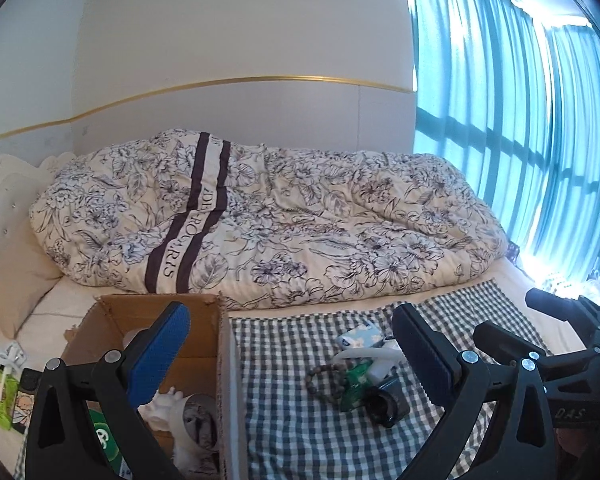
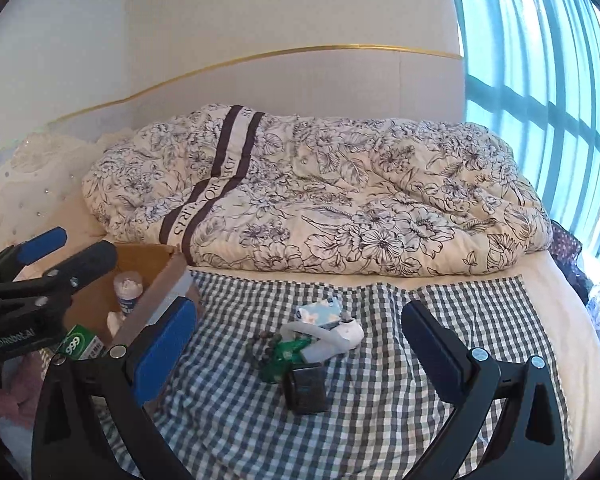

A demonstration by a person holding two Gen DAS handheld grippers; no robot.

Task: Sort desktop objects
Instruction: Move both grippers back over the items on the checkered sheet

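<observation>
1 cardboard box (image 1: 204,344), 2 hand-held grippers

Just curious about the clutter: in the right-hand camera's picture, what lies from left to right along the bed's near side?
Other tongs → green box → cardboard box → dark beads → black square gadget → white pouch.

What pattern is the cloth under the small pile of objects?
The cloth is a dark grey and white gingham check, clearest in the right wrist view.
</observation>
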